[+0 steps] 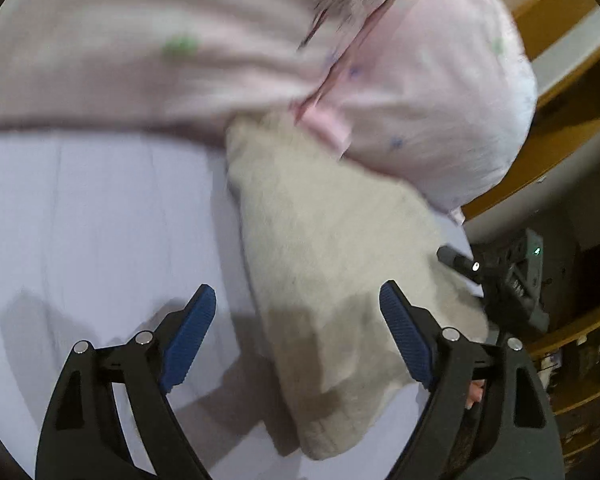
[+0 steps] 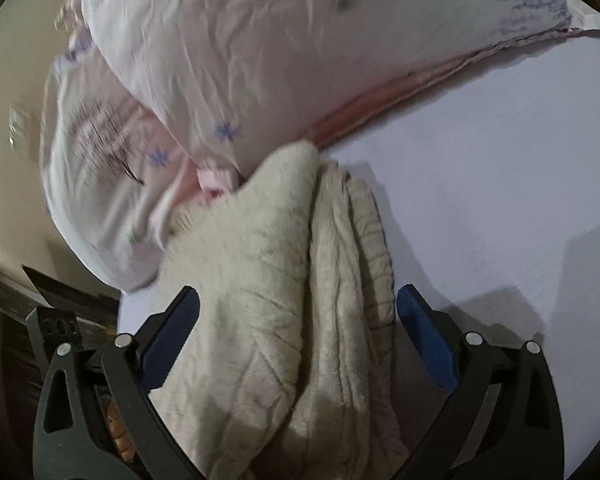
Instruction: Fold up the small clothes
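The left gripper point(image 1: 298, 332) is held low over the pale lilac bedsheet point(image 1: 100, 220), pointing forward toward the pillows, its blue-padded fingers point(image 1: 190, 336) spread wide apart with nothing between them touching the pads. A cream knit garment point(image 1: 324, 264) lies on the sheet under and ahead of it, running from the pillows back toward the camera; the right-hand pad hangs over the cloth's edge, the left-hand pad over bare sheet. Whether either pad actually touches the fabric cannot be told from this blurred view.

The right gripper point(image 2: 298, 340) is also angled forward and low, its jaws wide open and straddling the same cream knit garment point(image 2: 284, 280), which here appears bunched into several folds and fills most of the gap between the blue pads point(image 2: 172, 332). The cloth seems to pass between the fingers without being pinched.

The garment's far end rests against two pale pink pillows point(image 2: 228, 60) with small blue and green flower prints. In the left wrist view, part of the other gripper point(image 1: 512, 280) shows at the right edge of the garment.
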`<state>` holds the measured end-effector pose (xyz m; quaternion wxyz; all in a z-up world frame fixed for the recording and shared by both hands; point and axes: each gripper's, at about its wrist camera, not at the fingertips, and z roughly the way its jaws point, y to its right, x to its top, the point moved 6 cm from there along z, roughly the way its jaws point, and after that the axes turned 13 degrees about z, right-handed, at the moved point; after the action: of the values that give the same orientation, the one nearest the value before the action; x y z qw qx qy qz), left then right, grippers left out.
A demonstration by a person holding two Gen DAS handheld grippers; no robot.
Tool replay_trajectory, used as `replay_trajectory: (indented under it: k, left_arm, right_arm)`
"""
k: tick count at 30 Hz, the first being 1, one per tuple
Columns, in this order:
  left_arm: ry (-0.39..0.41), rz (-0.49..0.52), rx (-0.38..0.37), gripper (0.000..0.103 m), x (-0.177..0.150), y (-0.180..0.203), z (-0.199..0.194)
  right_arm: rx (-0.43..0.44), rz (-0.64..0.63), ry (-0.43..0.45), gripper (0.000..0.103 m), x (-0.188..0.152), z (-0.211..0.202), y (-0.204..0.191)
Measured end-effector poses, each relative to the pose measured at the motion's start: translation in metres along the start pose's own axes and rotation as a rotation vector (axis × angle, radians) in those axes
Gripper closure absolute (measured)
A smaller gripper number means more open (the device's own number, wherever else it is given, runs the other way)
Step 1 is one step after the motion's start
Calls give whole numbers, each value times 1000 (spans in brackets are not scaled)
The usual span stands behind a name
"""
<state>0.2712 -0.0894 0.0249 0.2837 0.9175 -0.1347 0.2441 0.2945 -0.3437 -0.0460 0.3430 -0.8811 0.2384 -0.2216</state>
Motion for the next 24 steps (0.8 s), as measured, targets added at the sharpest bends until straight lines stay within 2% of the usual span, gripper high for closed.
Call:
replay_trajectory:
  k: [2,3,4,5,6,7,8,9,10,11,12,13,15,17,18,20,21,22,24]
  left_arm:
    - [-23,-5,-32,18,-9,6,11]
    - [-26,-11,-55,18,-12,10,16]
    - [-23,-15,-74,18,-14,16,19]
    - [-19,-26,-107,18,-16,19,21]
    - [-9,-33,-145,18,-17,21,26]
    - [3,-24,-153,22,-17,27,32]
    - [-4,3,-138,36,-18,29,34]
    - [-20,39,-128,42,-18,29,32]
    - [-25,52,-144,53,-20,28,28]
    - [-32,69,-177,59,-22,25,16]
    - [-29,91,-200,60,-25,20,0]
    - [-13,122,-192,60,-29,14,-13]
    - [36,185,-131,60,-34,0,-44]
    - [50,220,-29,55,-42,-21,-64]
    - [50,222,42,54,-48,-34,-72]
    - [104,232,162,54,-54,-46,-94]
    - [134,238,184,54,-56,-47,-106]
    - [181,244,183,51,-55,-41,-112]
    - [247,267,146,43,-57,-25,-126]
  right_arm:
    - [-4,-26,1,6,-5,3,-3]
    - [-1,-31,2,14,-7,4,-3]
    - [-7,-34,5,26,-9,5,-3]
    - [-5,-36,6,33,-10,6,-2]
    - [22,-26,-1,46,-12,6,-1]
    - [49,-3,-2,54,-14,5,0]
    - [71,15,2,56,-15,3,2]
    - [103,32,2,60,-18,1,1]
    - [151,43,-5,62,-24,-4,-2]
    - [194,41,-17,62,-32,-7,-7]
    - [233,34,-41,64,-42,-9,-14]
    - [261,10,-75,64,-56,-7,-23]
    - [240,-68,-129,63,-83,4,-38]
    - [145,-156,-160,53,-105,20,-48]
    - [114,-178,-125,46,-106,15,-51]
    - [107,-154,-14,42,-96,-9,-50]
    - [145,-135,57,39,-89,-27,-51]
    - [176,-134,88,39,-85,-39,-50]
    - [173,-157,77,40,-87,-41,-55]
